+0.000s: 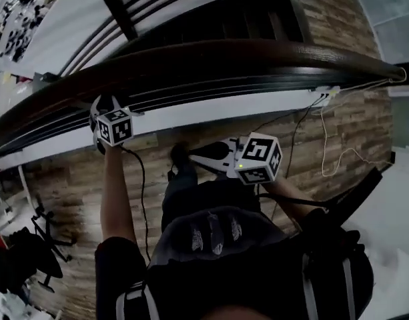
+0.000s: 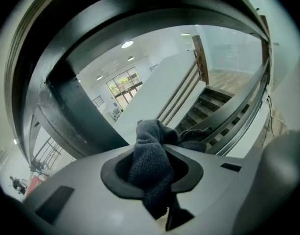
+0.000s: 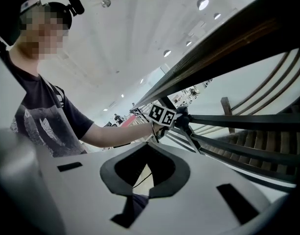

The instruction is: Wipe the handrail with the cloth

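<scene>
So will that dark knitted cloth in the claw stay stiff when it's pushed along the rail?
Probably not: the cloth bunches and droops through the left claw, so it looks floppy. Its fuzzy knit suggests it is soft and light, and it would likely drag on the handrail rather than slip.

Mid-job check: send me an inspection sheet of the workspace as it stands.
Surface: curved dark handrail, thin rails beneath.
Job's things: grey cloth, bunched in the left claw.
Clutter: nothing seen.
Grippers: left claw shut on the cloth, up by the rails; right claw shut, empty, held back from the railing.
Cables: white cable loose on the wood floor; black lead along the left arm.
Surroundings: stairs beyond the railing; hall with ceiling lights.
</scene>
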### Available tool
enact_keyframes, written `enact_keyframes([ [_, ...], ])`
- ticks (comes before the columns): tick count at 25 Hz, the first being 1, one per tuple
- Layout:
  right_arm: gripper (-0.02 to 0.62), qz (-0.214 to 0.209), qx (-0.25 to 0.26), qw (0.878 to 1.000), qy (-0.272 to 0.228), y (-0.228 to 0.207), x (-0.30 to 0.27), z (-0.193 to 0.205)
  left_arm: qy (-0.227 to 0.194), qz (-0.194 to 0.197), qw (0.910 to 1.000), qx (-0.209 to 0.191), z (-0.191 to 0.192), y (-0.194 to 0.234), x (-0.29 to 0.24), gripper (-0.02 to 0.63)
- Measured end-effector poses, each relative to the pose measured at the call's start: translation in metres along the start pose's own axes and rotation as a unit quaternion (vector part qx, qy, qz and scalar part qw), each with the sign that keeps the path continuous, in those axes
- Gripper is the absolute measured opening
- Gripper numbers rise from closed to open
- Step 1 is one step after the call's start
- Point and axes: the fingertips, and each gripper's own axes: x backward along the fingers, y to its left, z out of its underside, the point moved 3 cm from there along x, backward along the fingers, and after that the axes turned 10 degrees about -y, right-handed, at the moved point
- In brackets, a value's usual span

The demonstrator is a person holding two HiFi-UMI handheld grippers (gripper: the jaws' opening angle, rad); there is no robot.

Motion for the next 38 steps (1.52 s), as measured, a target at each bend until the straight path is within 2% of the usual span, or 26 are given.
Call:
enact_keyframes([
  [3,0.003,0.000,0.015,1.000,0.011,0.004,-0.017,-0.009,-0.013,-0.014,0.9997,-0.018,0.000,-0.008,0.002,0.095],
  [6,0.003,0.007,0.018,1.000,0.008,0.010,-0.005,-0.007,-0.031,-0.018,0.9993,0.005,-0.002,-0.024,0.011,0.095],
  [9,0.003,0.032,0.017,0.999,-0.004,0.012,0.009,-0.006,-0.036,-0.009,0.9993,0.009,-0.004,-0.029,0.014,0.095],
  [12,0.003,0.051,0.017,0.998,-0.021,0.013,0.026,-0.006,-0.059,0.013,0.9976,0.033,-0.016,-0.033,0.027,0.095],
  [16,0.005,0.064,0.018,0.996,-0.062,0.015,0.064,-0.003,-0.138,0.067,0.9879,0.023,-0.058,-0.069,0.081,0.095],
  [18,0.003,0.057,0.021,0.994,-0.090,0.023,0.088,-0.001,-0.187,0.117,0.9753,0.020,-0.083,-0.102,0.128,0.095],
  [19,0.003,0.050,0.026,0.993,-0.102,0.029,0.100,0.000,-0.216,0.148,0.9650,0.021,-0.097,-0.121,0.157,0.095],
  [21,0.003,0.039,0.046,0.991,-0.116,0.041,0.121,0.003,-0.278,0.218,0.9352,0.028,-0.127,-0.156,0.220,0.097],
  [24,0.003,0.034,0.090,0.986,-0.135,0.057,0.159,0.007,-0.340,0.323,0.8804,0.072,-0.171,-0.205,0.308,0.097],
  [25,0.003,0.032,0.100,0.984,-0.145,0.063,0.175,0.010,-0.348,0.347,0.8671,0.083,-0.181,-0.220,0.333,0.095],
  [26,0.003,0.030,0.106,0.982,-0.155,0.068,0.191,0.013,-0.354,0.363,0.8581,0.082,-0.186,-0.235,0.355,0.097],
  [29,0.003,0.016,0.119,0.976,-0.180,0.086,0.235,0.031,-0.363,0.396,0.8410,0.065,-0.189,-0.276,0.407,0.097],
  [32,0.003,0.003,0.142,0.972,-0.186,0.105,0.270,0.047,-0.357,0.444,0.8195,0.060,-0.188,-0.316,0.446,0.097],
  [33,0.003,0.001,0.149,0.971,-0.187,0.110,0.279,0.050,-0.353,0.453,0.8166,0.052,-0.188,-0.327,0.456,0.097],
  [35,0.003,-0.005,0.162,0.968,-0.189,0.119,0.291,0.053,-0.350,0.453,0.8195,0.029,-0.190,-0.337,0.471,0.096],
  [38,0.003,-0.019,0.174,0.967,-0.184,0.128,0.300,0.057,-0.352,0.429,0.8316,0.011,-0.192,-0.336,0.481,0.095],
])
